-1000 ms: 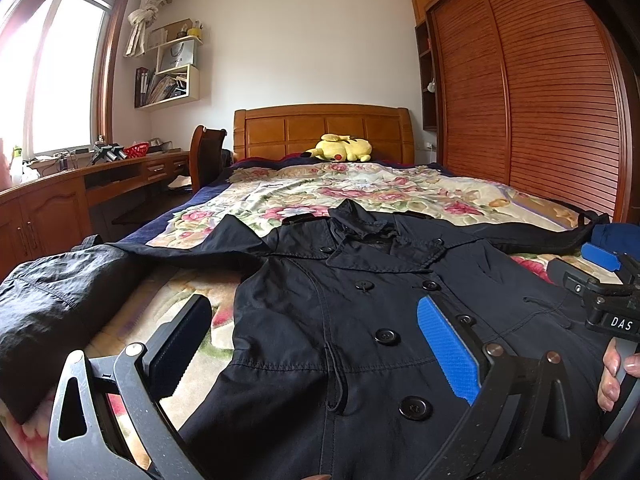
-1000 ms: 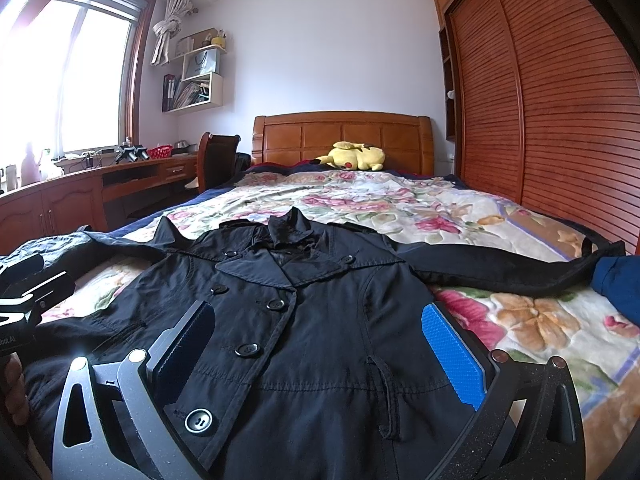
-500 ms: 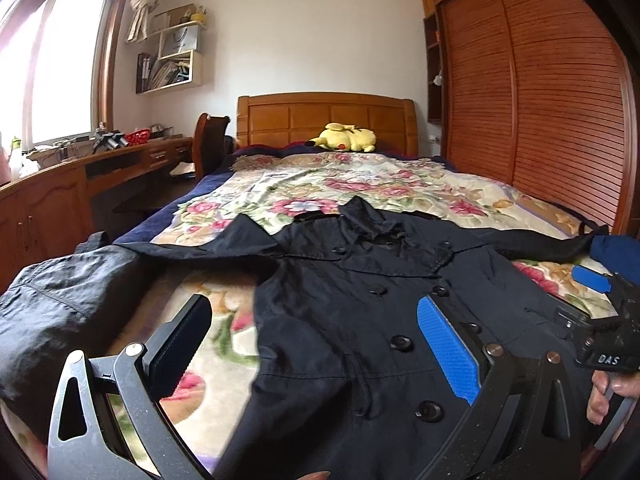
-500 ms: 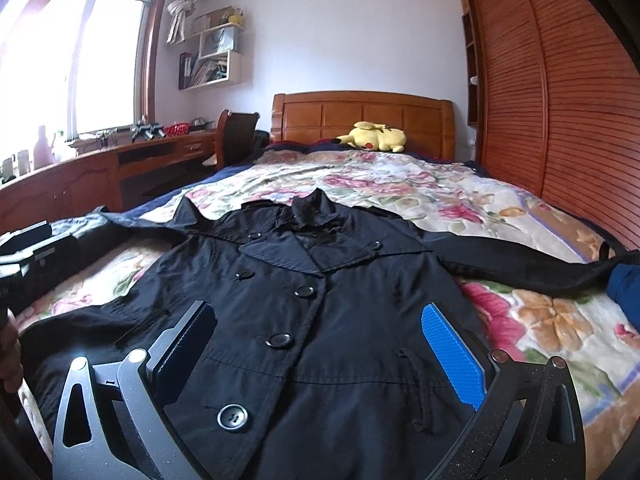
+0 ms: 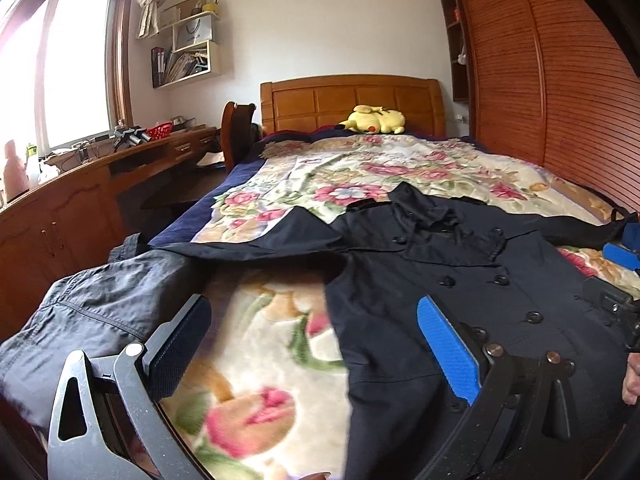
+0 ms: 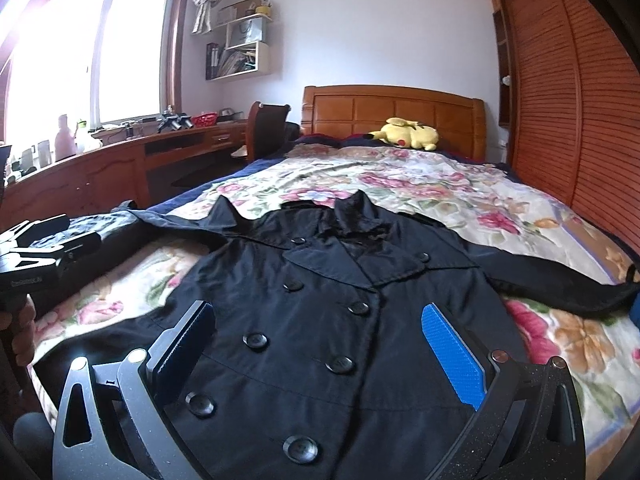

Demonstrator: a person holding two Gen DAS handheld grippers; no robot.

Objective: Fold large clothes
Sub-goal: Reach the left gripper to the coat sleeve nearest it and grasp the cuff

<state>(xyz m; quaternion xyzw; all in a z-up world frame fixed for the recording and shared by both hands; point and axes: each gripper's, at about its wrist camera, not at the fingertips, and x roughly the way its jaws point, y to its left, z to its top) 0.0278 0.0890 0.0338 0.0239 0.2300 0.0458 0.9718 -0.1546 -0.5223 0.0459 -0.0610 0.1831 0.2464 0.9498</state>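
Observation:
A black double-breasted coat (image 6: 360, 304) lies face up on the floral bedspread (image 6: 420, 184), collar toward the headboard, both sleeves spread out sideways. My right gripper (image 6: 320, 348) hovers open above the coat's buttoned front, nothing between its pads. In the left wrist view the coat (image 5: 460, 280) fills the right half, and its left sleeve (image 5: 108, 304) drapes over the bed's left edge. My left gripper (image 5: 312, 344) is open above the bare bedspread (image 5: 272, 344) between sleeve and coat body. Each gripper appears at the edge of the other's view, held by a hand.
A yellow plush toy (image 6: 406, 133) rests by the wooden headboard (image 6: 392, 112). A wooden desk (image 6: 120, 160) with clutter and a chair (image 6: 266, 128) run along the left under the window. A slatted wardrobe (image 6: 572, 120) lines the right wall. Something blue (image 5: 632, 236) lies at the bed's right edge.
Both grippers have shifted left over the bed and risen slightly. The left one now looks at the bedspread beside the coat instead of at its front. The coat has not moved.

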